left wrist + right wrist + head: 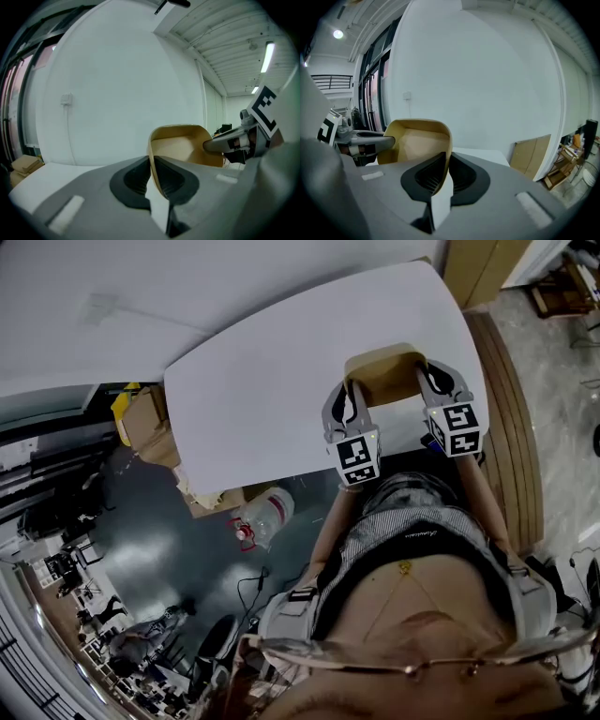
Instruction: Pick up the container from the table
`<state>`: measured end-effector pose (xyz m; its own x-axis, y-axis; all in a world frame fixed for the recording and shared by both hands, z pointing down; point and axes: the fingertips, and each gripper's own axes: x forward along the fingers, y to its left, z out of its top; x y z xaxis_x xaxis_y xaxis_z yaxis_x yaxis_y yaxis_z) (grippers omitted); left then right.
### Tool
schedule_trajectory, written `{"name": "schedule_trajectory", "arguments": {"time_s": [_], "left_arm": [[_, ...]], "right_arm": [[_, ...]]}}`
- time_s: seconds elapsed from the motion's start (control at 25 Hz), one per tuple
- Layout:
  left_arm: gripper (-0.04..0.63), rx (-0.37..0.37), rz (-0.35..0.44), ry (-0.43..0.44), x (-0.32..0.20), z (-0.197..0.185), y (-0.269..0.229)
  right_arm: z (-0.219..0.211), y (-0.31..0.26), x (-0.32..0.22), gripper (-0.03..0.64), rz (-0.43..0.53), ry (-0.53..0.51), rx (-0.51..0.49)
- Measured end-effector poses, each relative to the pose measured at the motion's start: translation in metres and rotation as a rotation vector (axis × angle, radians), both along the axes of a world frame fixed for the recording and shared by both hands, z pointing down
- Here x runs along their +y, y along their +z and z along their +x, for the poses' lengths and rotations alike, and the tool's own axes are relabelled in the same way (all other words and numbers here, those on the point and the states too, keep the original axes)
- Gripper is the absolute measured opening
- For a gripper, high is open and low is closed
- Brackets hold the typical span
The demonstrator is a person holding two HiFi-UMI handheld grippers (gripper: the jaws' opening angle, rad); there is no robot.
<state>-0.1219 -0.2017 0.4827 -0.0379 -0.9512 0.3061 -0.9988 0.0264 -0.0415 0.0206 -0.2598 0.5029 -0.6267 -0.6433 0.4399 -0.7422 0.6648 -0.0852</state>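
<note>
Two grips, left gripper [350,390] jaws on container [384,371] wall, right gripper [429,376] opposite

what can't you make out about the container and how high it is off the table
- Underside of the tan container: the head view looks from above, so its gap to the white table can't be read.
- Container's inner floor, gripper views: covered by the bodies of the left gripper and right gripper, each clamped on a rim.
- Floor clutter, head view: too small and dark to name.
</note>
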Motion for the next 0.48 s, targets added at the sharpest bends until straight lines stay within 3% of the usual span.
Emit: {"name": "schedule_trajectory", "arguments": {"time_s": [0.48], "left_arm": [[0.023, 0.012, 0.001, 0.010, -0.0082, -0.0009, 0.0010]], "right_arm": [[0.0005, -0.0028, -0.0074, 0.044, 0.005, 0.025, 0.008]]}}
